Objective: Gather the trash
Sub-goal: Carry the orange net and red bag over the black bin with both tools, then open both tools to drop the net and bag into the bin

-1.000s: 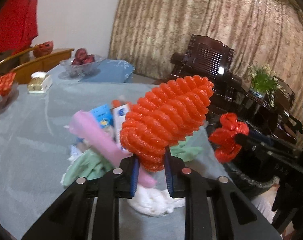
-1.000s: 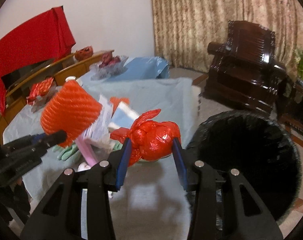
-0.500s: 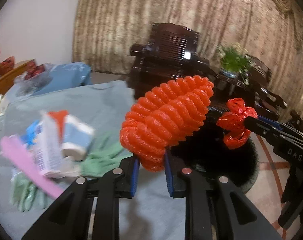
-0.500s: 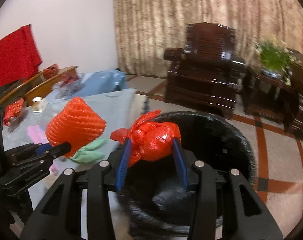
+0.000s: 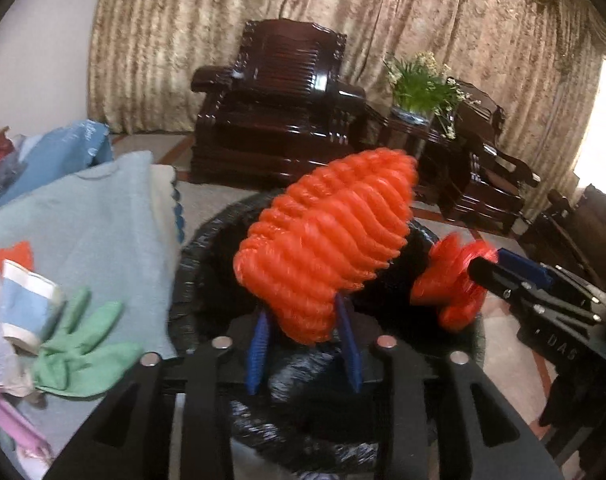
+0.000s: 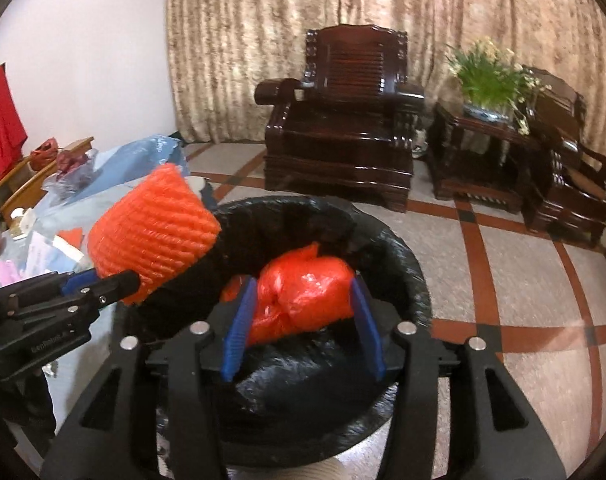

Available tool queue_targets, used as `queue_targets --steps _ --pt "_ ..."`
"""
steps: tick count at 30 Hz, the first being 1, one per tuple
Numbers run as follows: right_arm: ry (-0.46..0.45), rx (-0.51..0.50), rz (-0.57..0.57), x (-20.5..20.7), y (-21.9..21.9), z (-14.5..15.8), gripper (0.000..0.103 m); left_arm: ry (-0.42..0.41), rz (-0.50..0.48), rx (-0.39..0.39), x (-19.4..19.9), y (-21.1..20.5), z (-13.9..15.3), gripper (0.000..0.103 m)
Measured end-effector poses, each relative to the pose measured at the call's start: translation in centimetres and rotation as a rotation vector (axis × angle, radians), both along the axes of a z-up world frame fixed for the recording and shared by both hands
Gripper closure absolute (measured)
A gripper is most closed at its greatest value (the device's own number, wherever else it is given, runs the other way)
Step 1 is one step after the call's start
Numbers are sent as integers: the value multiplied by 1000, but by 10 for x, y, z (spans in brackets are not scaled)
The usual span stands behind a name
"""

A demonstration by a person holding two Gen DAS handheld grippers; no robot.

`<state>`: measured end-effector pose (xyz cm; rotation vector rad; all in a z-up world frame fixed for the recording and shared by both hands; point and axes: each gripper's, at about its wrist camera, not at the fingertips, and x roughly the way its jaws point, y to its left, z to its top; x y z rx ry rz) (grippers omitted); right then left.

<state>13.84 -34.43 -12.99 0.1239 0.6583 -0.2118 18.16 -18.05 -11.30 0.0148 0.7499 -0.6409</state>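
Observation:
My left gripper (image 5: pixel 303 320) is opening around the orange foam fruit net (image 5: pixel 323 248), held over the black-lined trash bin (image 5: pixel 199 256); its jaws stand wider than the net's base. My right gripper (image 6: pixel 301 300) has spread jaws around the red plastic bag bundle (image 6: pixel 303 292), which sits between them over the bin's (image 6: pixel 403 248) mouth. The net also shows in the right wrist view (image 6: pixel 151 236), and the red bundle in the left wrist view (image 5: pixel 451 280).
The table with a pale green cloth (image 5: pixel 83 216) is to the left, with green gloves (image 5: pixel 83 356), cartons (image 5: pixel 27 312) and a pink item (image 5: pixel 7 416). Dark wooden armchairs (image 6: pixel 343 128), a side table with a plant (image 6: pixel 487 80) and tiled floor lie beyond.
Both grippers swung from above the table to over the bin. Their jaws have widened around the net and the red bundle.

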Motion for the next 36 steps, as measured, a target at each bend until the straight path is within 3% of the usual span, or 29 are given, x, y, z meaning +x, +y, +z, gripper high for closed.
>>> queue_targets --steps 2,3,8,16,24,30,36 --pt "2 -3 -12 -3 -2 -3 40 4 -8 -3 -1 -1 0 46" --pt "2 -4 -16 -3 -3 -4 34 0 -11 -4 -3 0 0 41" --pt "-7 -13 -25 -9 4 -5 12 -11 6 5 -10 14 1 29" --pt "-47 40 55 -8 48 7 8 -59 132 13 -26 76 14 20" --pt "-83 80 189 -4 113 16 7 -108 310 64 -53 159 19 19" --pt "-81 92 270 -2 155 14 7 -87 404 103 -73 206 0 19" --pt "-74 82 318 -3 181 4 7 -39 446 101 -82 226 -27 19"
